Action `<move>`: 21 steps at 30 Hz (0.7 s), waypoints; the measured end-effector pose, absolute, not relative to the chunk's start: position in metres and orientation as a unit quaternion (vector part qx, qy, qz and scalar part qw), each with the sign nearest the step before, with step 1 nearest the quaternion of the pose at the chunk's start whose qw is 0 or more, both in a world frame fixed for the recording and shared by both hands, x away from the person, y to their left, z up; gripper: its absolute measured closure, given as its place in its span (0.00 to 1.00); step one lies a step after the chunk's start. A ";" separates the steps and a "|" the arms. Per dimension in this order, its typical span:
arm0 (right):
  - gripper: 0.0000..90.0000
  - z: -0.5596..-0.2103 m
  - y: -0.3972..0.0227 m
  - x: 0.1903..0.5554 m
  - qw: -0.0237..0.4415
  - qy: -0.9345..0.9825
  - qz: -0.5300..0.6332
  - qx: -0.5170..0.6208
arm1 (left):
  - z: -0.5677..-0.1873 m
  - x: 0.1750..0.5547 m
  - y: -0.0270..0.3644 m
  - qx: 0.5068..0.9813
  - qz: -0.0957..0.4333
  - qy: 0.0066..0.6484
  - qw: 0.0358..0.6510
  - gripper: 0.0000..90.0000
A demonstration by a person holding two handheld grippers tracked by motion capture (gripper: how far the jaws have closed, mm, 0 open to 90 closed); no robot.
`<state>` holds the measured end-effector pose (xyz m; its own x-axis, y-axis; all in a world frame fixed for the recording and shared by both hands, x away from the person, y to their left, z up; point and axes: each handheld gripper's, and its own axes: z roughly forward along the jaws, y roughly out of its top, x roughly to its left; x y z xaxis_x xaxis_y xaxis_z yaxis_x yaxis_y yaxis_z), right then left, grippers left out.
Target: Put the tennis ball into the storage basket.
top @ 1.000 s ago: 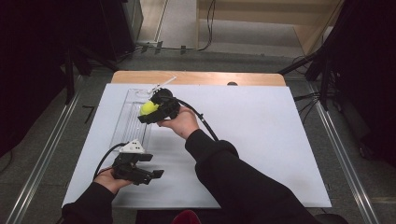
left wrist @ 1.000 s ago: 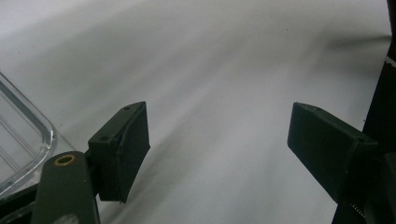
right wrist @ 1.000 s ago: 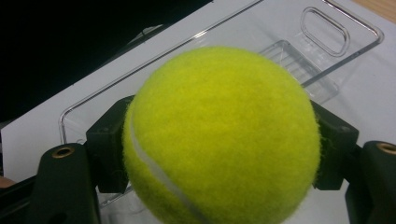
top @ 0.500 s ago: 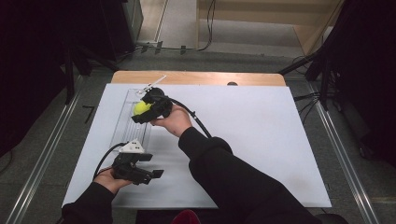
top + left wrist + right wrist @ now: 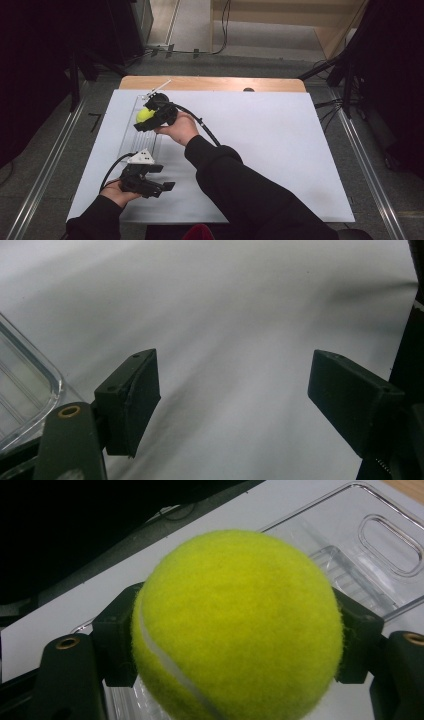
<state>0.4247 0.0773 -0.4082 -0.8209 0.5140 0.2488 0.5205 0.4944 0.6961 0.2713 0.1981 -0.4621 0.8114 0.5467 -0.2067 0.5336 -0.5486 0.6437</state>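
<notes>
A yellow tennis ball (image 5: 144,114) is clamped in my right gripper (image 5: 146,119), which hovers over the far end of a clear plastic tray (image 5: 131,142) on the left of the white table. In the right gripper view the ball (image 5: 235,625) sits between both black pads (image 5: 357,645), with the tray (image 5: 370,545) beneath it. My left gripper (image 5: 164,178) rests near the front left edge, its jaws wide apart. In the left gripper view that gripper (image 5: 232,400) has nothing but white tabletop between its fingers, and a tray corner (image 5: 25,385) lies at the left.
The white sheet (image 5: 270,145) covers the table, with a wooden strip (image 5: 210,83) along the far edge. A black cable (image 5: 202,125) trails from the right gripper. Metal rails (image 5: 47,165) run along both sides on the floor.
My right gripper has carried the ball a little to the left over the tray. The left gripper has stayed where it was.
</notes>
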 end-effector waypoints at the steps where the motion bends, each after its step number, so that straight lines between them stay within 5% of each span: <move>1: 0.25 -0.408 0.077 0.425 0.004 -0.864 -0.404 -0.299 | -0.462 0.271 0.198 0.880 0.009 0.307 0.362 0.24; 21: 0.25 -0.416 0.095 0.432 0.012 -0.862 -0.408 -0.301 | -0.462 0.271 0.198 0.881 0.010 0.305 0.362 0.24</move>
<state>0.4315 0.0949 -0.4159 -0.8185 0.5094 0.2657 0.5286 0.4865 0.6956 0.2708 0.1983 -0.4621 0.8133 0.5448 -0.2042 0.5308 -0.5510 0.6439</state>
